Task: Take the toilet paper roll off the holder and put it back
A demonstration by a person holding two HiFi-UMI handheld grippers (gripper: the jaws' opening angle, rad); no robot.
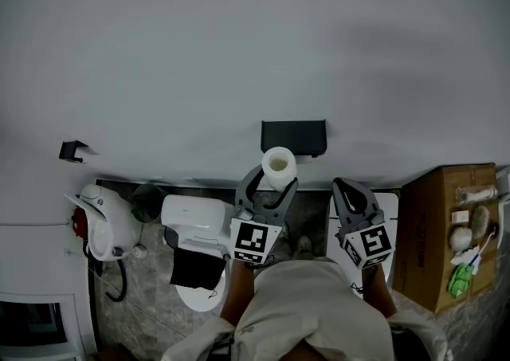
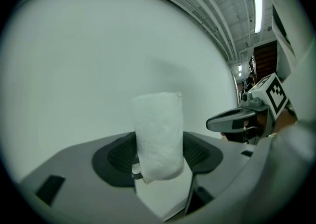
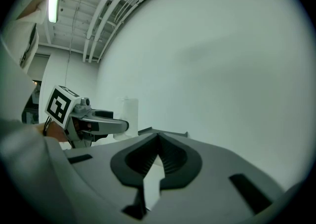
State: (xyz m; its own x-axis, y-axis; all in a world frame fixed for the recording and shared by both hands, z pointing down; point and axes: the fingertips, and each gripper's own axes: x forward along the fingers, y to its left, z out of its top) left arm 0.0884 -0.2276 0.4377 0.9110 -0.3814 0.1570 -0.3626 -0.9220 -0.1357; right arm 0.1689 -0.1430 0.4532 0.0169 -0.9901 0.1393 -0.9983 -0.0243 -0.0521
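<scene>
A person stands facing a bare pale wall (image 1: 239, 49) with a two-jaw gripper in each hand. The left gripper (image 1: 276, 182) has the toilet paper roll (image 1: 279, 163) clamped between its pads, jaws spread fairly wide against the roll's sides. In the left gripper view the roll stands upright. Its hollow core is out of sight from that angle, and a loose corner of paper curls at its lower edge.

Seen from the head view, the roll sits just below the black holder (image 1: 293, 137) fixed to the wall. Its top edge overlaps the holder's lower rim, and whether the two touch cannot be told. Only the holder's boxy front shows.

The right gripper (image 1: 340, 186) is held beside the left one and apart from it. Its jaws are closed tip to tip with nothing between them, as the right gripper view shows.

Both hands are hidden beneath the marker cubes, and only the forearms show. A white toilet (image 1: 191, 220) at lower left is partly covered by the left gripper and by a dark cloth (image 1: 195, 268) lying on it. A cardboard box (image 1: 434, 232) at right is cut off by the frame edge, and the small items on top are too small to identify. A white fixture (image 1: 103, 220) at far left is hard to make out.
</scene>
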